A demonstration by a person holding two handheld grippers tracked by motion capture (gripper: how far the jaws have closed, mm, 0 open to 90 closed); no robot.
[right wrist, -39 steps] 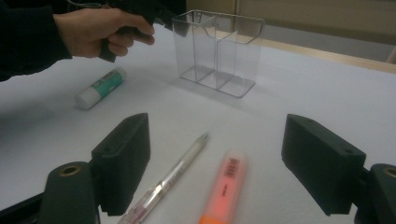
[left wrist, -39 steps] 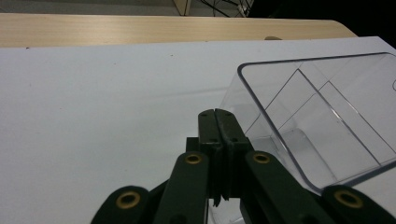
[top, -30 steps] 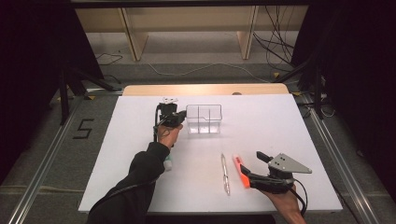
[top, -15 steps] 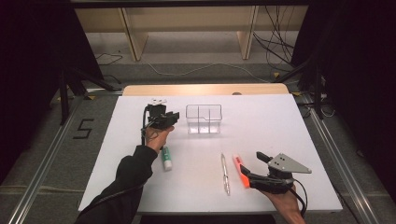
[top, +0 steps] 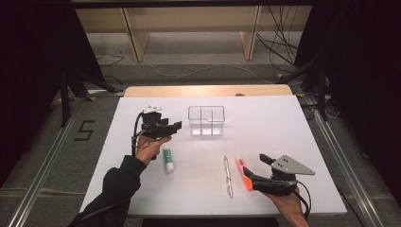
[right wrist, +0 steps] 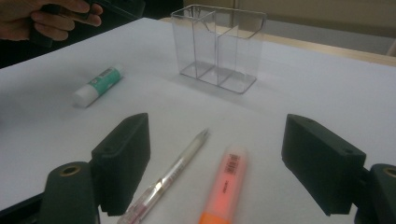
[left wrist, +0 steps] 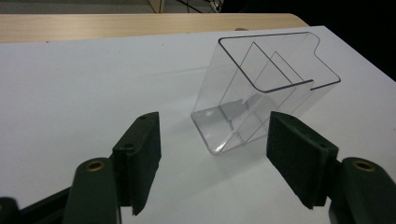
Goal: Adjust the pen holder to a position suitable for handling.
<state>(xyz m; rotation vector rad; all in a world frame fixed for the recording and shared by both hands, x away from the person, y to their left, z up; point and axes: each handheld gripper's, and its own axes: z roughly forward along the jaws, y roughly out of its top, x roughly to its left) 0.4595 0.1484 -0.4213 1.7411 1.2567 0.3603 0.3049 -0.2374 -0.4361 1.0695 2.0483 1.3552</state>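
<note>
Since the earlier frames, the left gripper (top: 176,125) has drawn back leftward from the clear organizer (top: 206,120), and its jaws have just been opening with nothing between them. A glue stick (top: 168,160), hidden under that arm a second ago, now lies bare on the white table (top: 283,127).

From left to right: the left hand (top: 150,146) holds its gripper level, jaws pointing right toward the organizer, spread and empty. The glue stick lies just below and beside that hand, its long axis running away from the person, white cap toward the near edge. The left gripper is plainly the nearer one to it, but the stick sits behind and under the jaws, so the hand would have to pull back and tip down to reach it.

Farther right, the organizer stands upright mid-table, its compartments empty. Nearer the person lie a clear pen (top: 228,175) and, just beside it, an orange highlighter (top: 244,172), both lengthwise front to back. The right gripper (top: 254,169) rests at the highlighter's near end, jaws released and straddling both in the right gripper view, pressing neither. Nothing blocks the path to the organizer.
</note>
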